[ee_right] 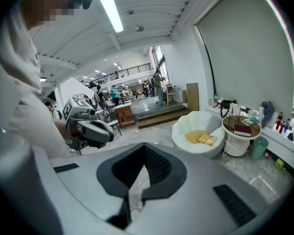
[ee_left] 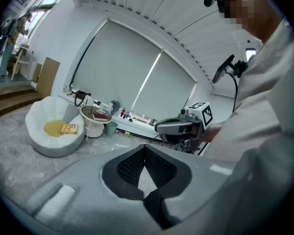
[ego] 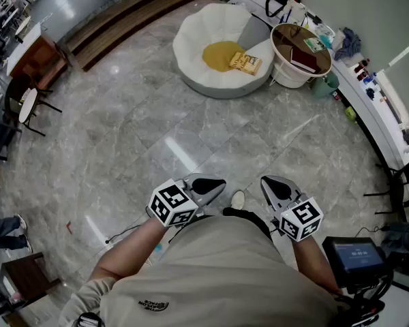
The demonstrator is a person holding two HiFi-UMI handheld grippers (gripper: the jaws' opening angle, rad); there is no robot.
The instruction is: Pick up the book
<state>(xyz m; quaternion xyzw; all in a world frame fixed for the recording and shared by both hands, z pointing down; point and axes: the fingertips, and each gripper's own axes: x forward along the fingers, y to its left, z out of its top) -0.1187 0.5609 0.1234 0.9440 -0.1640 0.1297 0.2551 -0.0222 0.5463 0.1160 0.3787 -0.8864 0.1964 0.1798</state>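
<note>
Closest in, the left gripper (ego: 208, 184) and the right gripper (ego: 276, 184) hang just in front of the person's waist, side by side and tipped slightly down. Each has its jaws closed together on nothing. I judge this a carrying posture, since nothing lies within reach. Ahead stretches bare marble floor (ego: 157, 135), so the person has to walk before any grasp.

Beyond it, a white round chair (ego: 191, 43) cradles a yellow cushion (ego: 221, 55). The yellow book (ego: 245, 62) lies flat at the cushion's edge, cover up and open to a grasp from above. Just beside the chair, a small round glass-topped surface (ego: 279, 36) carries a dark red book (ego: 304, 60). Which of the two the task means, I cannot tell. Either way the jaws must open first.
</note>
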